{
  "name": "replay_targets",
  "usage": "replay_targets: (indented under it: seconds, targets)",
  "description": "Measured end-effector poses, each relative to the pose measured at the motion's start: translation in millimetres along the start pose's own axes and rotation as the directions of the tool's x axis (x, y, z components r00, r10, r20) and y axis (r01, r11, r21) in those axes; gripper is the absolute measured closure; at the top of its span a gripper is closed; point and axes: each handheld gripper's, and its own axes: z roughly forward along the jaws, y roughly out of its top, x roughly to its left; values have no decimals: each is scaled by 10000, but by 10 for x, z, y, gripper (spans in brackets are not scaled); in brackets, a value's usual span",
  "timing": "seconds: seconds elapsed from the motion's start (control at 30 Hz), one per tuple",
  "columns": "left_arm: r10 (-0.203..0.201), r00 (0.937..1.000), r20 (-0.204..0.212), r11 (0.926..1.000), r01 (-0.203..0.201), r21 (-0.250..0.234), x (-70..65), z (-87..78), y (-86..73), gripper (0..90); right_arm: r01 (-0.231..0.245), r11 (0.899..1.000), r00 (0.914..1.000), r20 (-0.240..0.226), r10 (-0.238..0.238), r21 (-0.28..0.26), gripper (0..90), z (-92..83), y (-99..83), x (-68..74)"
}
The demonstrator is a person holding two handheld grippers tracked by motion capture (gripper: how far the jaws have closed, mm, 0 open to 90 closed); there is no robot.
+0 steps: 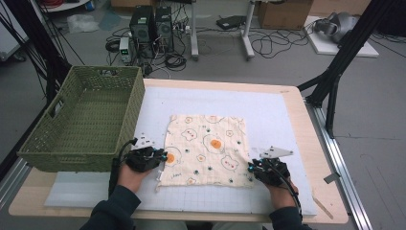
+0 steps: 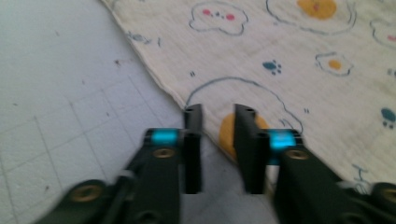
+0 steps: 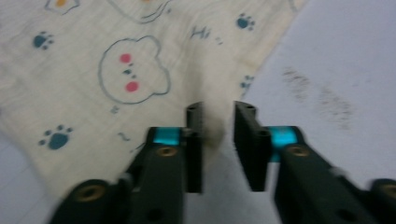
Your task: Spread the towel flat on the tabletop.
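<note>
Cloth (image 1: 206, 149) flat; both tongs part-open at near edge, gripping nothing.

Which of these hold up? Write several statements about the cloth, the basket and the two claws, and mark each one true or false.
1. The patterned cloth lies spread flat on the white mat. True.
2. The green basket stands to the right of the cloth in the high view. False: it stands to the cloth's left, at the table's left edge.
3. The left claw sits at the cloth's near left edge with a gap between its jaws. True.
4. The right claw holds the cloth lifted off the table. False: it is low at the near right corner, jaws apart, and the cloth lies flat.
5. The cloth is plain. False: it is printed with fried eggs, bear faces and paw prints.
</note>
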Motion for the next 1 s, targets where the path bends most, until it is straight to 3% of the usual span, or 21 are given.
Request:
replay_targets:
  seconds: [0.1,0.17,0.23,0.27,0.33,0.43,0.5,0.63,0.73,1.0]
  targets:
    - [126,9998,147,9970,-114,-764,29,-12,47,539,-74,9989,9987,495,96,-459,452,-54,0,-66]
    - [203,9996,176,9899,-176,-1409,49,-20,75,484,-32,9971,9971,750,90,-765,382,-92,3,-107]
    - [-61,9990,436,9831,140,-1826,70,-17,109,434,84,9944,9970,778,-2,-1051,306,-123,8,-147]
    - [4,9981,623,9795,122,-2008,69,-21,128,413,99,9929,9965,838,1,-1190,270,-128,10,-169]
    - [314,9978,586,9733,-172,-2289,41,-40,162,380,-6,9905,9971,753,110,-1372,212,-134,9,-214]
    - [548,9945,892,9747,-339,-2209,11,-57,167,341,-27,9853,9982,593,130,-1708,148,-160,10,-262]
    - [572,9957,725,9737,-396,-2243,-8,-67,170,291,-167,9836,9974,656,289,-1797,116,-191,17,-291]
    - [425,9966,701,9632,-222,-2679,10,-114,190,205,-720,9720,9951,500,853,-2239,113,-254,17,-357]
    - [399,9963,763,9617,-175,-2737,15,-122,192,204,-751,9689,9957,354,857,-2358,113,-275,3,-383]
    - [518,9963,690,9637,-318,-2652,4,-125,194,221,-219,9677,9985,436,339,-2511,113,-312,-8,-360]
